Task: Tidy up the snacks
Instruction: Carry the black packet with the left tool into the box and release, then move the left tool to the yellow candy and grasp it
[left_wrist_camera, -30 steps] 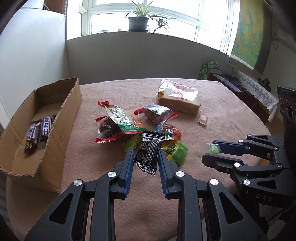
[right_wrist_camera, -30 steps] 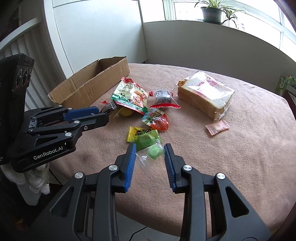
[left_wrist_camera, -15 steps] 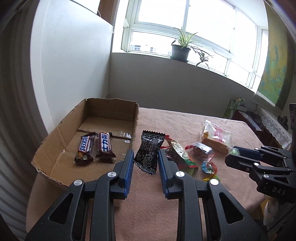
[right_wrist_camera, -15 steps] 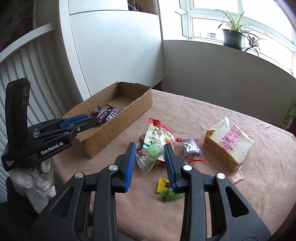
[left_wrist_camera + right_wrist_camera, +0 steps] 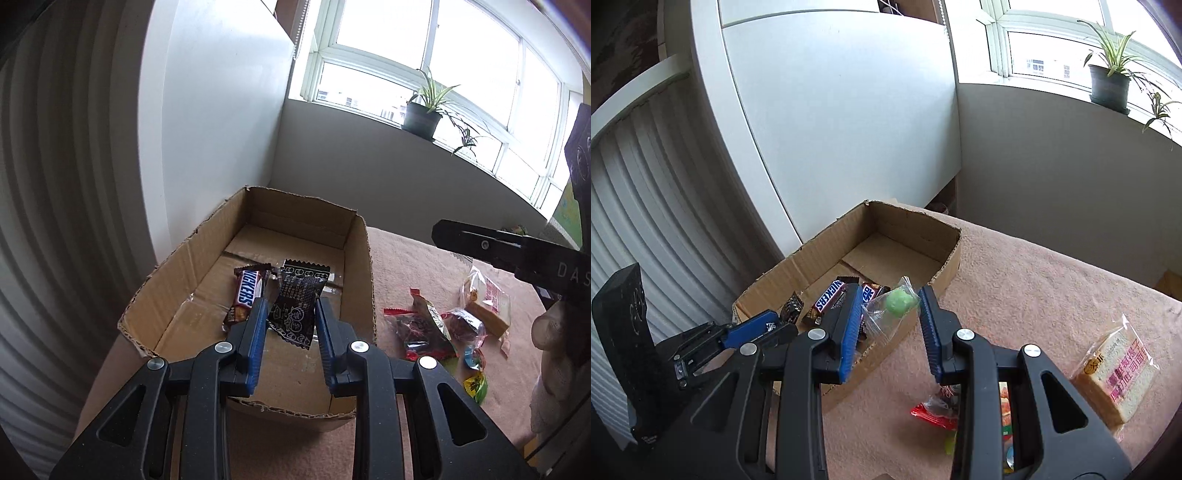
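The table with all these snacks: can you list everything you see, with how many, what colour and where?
Box: one, brown cardboard, at the table's left edge.
Snickers bars: two, brown, inside the box.
Black packet: one, held over the box by the left gripper.
Green candy: one, in a clear wrapper, held by the right gripper at the box wall.
Bread: one, pale slices in a clear bag, on the table.
Loose snacks: several, red, yellow, green, beside the box.
Table: one, pink cloth.
Plant: one, green, on the windowsill.
Left gripper: black, blue pads.
Right gripper: black, blue pads.
Hand: one, white glove.
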Demonstrator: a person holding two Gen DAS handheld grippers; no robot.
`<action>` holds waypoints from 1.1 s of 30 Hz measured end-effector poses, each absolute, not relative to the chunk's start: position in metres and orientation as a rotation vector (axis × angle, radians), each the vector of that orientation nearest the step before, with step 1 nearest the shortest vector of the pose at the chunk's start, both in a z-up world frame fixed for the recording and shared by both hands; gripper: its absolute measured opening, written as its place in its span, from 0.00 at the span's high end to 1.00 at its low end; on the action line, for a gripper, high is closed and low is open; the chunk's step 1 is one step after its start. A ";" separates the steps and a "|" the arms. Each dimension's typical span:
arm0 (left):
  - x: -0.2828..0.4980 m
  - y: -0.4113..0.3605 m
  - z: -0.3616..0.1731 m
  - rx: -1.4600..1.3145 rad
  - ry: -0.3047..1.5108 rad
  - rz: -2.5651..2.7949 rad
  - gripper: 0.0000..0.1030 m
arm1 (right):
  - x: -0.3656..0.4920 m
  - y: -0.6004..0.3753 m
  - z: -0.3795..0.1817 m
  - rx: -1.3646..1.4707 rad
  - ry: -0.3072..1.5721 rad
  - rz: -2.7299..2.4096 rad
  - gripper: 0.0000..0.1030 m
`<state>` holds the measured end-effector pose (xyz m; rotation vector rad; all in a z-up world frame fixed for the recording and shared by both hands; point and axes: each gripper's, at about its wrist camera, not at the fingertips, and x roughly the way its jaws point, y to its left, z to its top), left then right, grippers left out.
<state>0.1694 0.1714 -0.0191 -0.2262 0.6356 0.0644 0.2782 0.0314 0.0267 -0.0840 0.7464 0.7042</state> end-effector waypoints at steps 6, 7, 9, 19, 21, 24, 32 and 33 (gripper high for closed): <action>0.171 0.173 -0.021 -0.224 0.640 0.061 0.75 | 0.303 0.071 0.012 -0.089 0.785 0.723 0.65; 0.171 0.173 -0.022 -0.224 0.641 0.059 0.75 | 0.306 0.075 0.011 -0.092 0.784 0.718 0.55; 0.172 0.174 -0.022 -0.224 0.644 0.075 0.67 | 0.308 0.077 0.011 -0.076 0.775 0.711 0.36; 0.164 0.178 -0.016 -0.228 0.597 0.084 0.41 | 0.311 0.058 0.015 -0.001 0.775 0.696 0.17; 0.164 0.176 -0.016 -0.224 0.600 0.080 0.41 | 0.309 0.049 0.017 0.002 0.775 0.691 0.17; 0.164 0.171 -0.015 -0.218 0.598 0.073 0.41 | 0.305 0.033 0.022 -0.001 0.772 0.680 0.17; 0.165 0.150 -0.010 -0.217 0.601 0.030 0.41 | 0.283 -0.026 0.028 -0.018 0.780 0.624 0.16; 0.164 0.147 -0.010 -0.214 0.603 0.023 0.41 | 0.280 -0.036 0.027 -0.013 0.784 0.613 0.17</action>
